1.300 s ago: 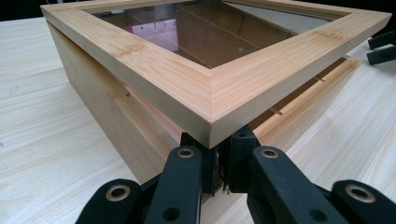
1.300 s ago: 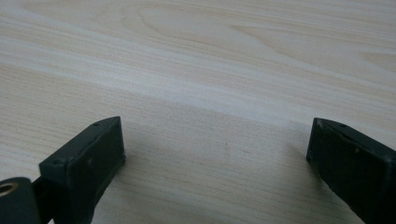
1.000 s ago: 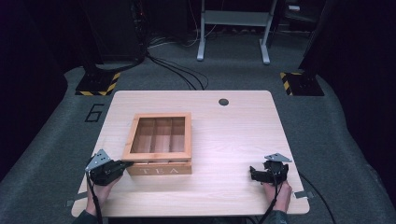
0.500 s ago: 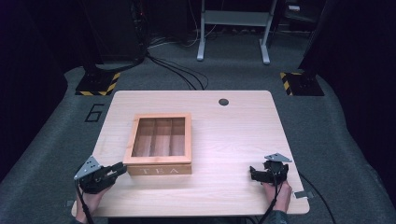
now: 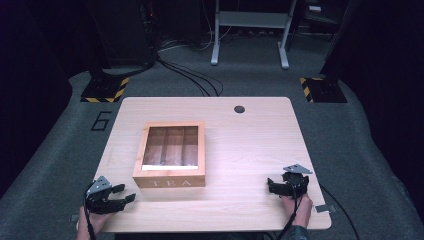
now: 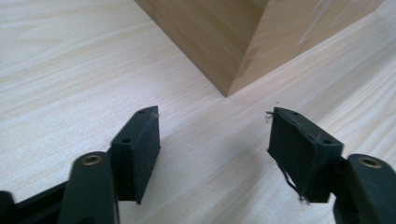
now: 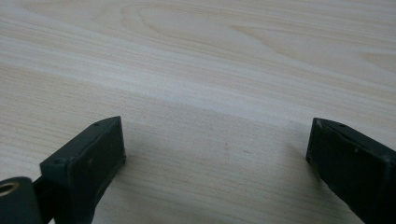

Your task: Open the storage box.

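Wooden tea box (image 5: 170,156): sitting left of centre on the table (image 5: 250,145), lid closed, "TEA" facing the person. Left gripper (image 5: 122,195): resting near the box's front-left corner (image 6: 227,91), jaws having just been opening, nothing between them. Right gripper (image 5: 272,184): lying at the table's front right, well apart from the box, jaws standing wide, gripping nothing
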Demonstrator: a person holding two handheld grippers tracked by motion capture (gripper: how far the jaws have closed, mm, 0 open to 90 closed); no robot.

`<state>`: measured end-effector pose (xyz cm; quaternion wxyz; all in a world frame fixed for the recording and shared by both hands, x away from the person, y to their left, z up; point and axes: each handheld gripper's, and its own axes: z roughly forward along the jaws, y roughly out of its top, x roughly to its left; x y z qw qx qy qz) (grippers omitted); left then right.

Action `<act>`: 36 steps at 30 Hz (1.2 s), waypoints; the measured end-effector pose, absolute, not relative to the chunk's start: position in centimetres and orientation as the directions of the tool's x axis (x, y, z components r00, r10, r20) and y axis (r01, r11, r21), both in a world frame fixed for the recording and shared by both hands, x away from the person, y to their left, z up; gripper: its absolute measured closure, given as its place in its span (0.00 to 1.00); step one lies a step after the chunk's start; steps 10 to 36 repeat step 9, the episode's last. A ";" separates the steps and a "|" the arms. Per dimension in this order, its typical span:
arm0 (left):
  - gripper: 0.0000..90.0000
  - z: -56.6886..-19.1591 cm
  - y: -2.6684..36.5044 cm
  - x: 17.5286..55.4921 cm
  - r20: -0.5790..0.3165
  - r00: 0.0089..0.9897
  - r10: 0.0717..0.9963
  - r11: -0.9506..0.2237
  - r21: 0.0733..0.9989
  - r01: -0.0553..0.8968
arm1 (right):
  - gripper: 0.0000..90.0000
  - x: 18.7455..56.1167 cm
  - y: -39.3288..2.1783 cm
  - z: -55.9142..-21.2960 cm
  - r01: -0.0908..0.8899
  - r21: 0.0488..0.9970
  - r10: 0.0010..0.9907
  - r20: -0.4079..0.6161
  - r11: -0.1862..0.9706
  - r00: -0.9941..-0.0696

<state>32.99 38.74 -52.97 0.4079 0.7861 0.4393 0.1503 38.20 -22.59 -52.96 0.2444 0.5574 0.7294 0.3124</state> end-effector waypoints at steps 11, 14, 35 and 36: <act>0.20 -53.0 38.3 33.2 -0.092 0.581 0.809 -0.317 0.764 0.562 | 0.05 38.2 -22.6 -53.0 0.663 0.727 0.966 -0.002 0.178 -0.257; 0.20 -53.0 38.3 33.2 -0.092 0.581 0.809 -0.317 0.764 0.562 | 0.05 38.2 -22.6 -53.0 0.663 0.727 0.966 -0.002 0.178 -0.257; 0.20 -53.0 38.3 33.2 -0.092 0.581 0.809 -0.317 0.764 0.562 | 0.05 38.2 -22.6 -53.0 0.663 0.727 0.966 -0.002 0.178 -0.257; 0.20 -53.0 38.3 33.2 -0.092 0.581 0.809 -0.317 0.764 0.562 | 0.05 38.2 -22.6 -53.0 0.663 0.727 0.966 -0.002 0.178 -0.257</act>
